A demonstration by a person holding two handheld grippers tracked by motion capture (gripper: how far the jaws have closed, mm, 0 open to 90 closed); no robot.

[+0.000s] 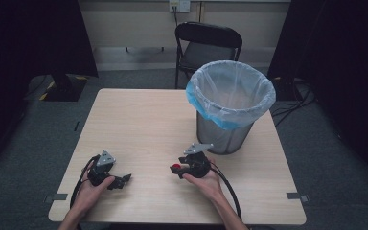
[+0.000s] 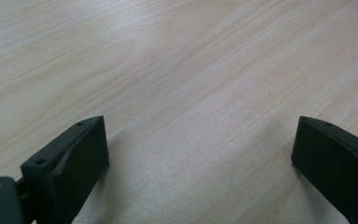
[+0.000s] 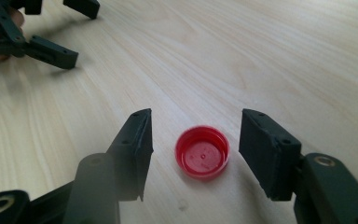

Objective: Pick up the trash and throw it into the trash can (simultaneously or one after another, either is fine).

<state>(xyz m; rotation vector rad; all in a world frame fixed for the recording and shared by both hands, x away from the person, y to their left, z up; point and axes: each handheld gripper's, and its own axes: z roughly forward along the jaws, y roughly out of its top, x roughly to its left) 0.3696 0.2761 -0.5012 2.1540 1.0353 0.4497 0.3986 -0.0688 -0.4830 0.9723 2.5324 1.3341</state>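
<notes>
My right hand-held gripper [image 3: 195, 154] straddles the red cap [image 3: 202, 152] on the table [image 1: 139, 120], jaws open; left hand-held gripper [image 1: 122, 181] open, idle. Grasp pending.

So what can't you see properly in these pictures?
- Inside the grey mesh bin with the blue plastic liner, high view: its bottom is hidden by the bin's own wall and liner.
- Small red round plastic cap, high view: too small, partly behind the right gripper.
- Left gripper, right gripper view: cut off by the top-left edge.
</notes>
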